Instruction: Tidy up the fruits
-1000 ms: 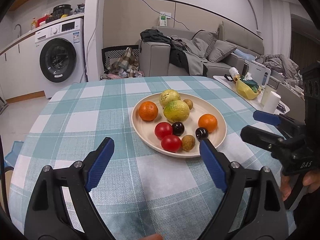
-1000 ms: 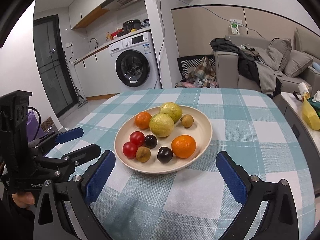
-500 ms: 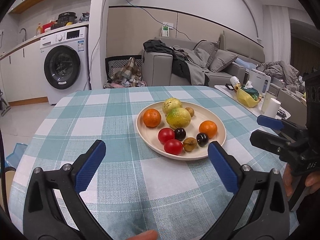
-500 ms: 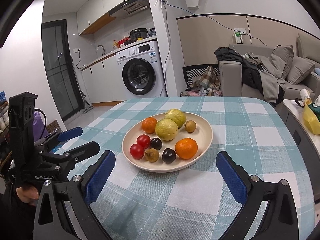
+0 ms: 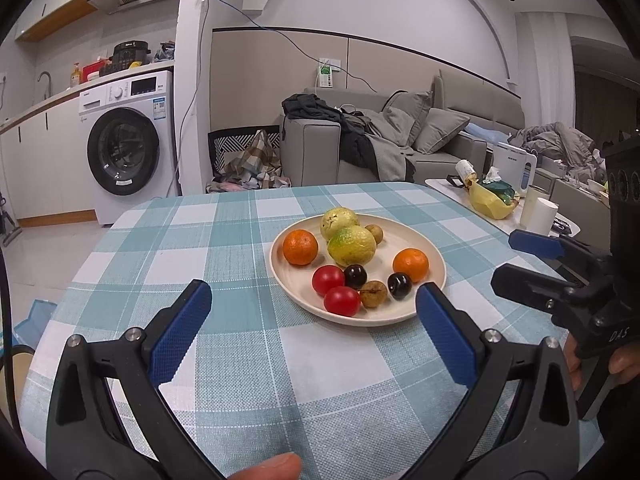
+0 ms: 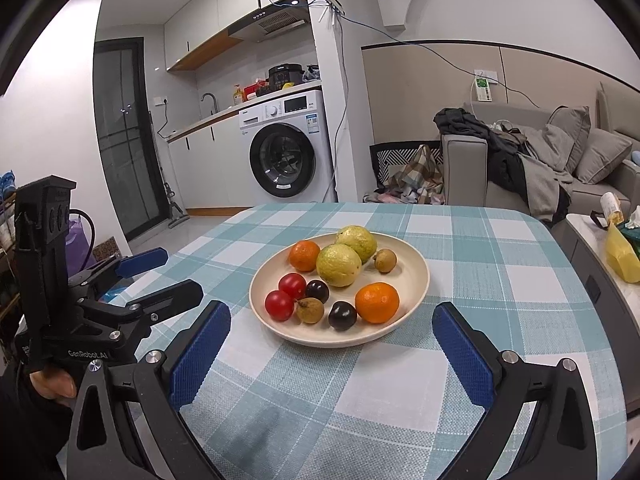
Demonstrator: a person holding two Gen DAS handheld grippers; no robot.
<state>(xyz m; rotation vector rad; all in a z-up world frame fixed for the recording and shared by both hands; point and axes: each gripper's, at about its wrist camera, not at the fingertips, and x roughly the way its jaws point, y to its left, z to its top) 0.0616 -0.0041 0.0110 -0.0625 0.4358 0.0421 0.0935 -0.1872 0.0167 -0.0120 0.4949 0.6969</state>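
A cream plate (image 5: 434, 252) (image 6: 416, 268) on the checked tablecloth holds two yellow-green guavas (image 5: 351, 245) (image 6: 338, 265), two oranges (image 5: 300, 247) (image 6: 377, 302), two red tomatoes (image 5: 328, 279) (image 6: 279, 305), two dark plums (image 5: 399, 285) (image 6: 342, 315) and two small brown fruits (image 5: 373, 293) (image 6: 310, 310). My left gripper (image 5: 314, 312) is open and empty, held short of the plate's near left side. My right gripper (image 6: 332, 330) is open and empty, just short of the plate's near edge. Each gripper shows in the other's view, left (image 6: 160, 276) and right (image 5: 520, 256).
The round table (image 5: 224, 240) has its far edge ahead and a drop to the floor on the left. A washing machine (image 5: 124, 152) stands behind left, a grey sofa (image 5: 400, 140) behind. A white side table (image 5: 492, 204) with a yellow bag stands to the right.
Both grippers have pulled back and risen away from the plate, so the plate looks smaller and farther. Both stay open and empty. The fruits have not moved.
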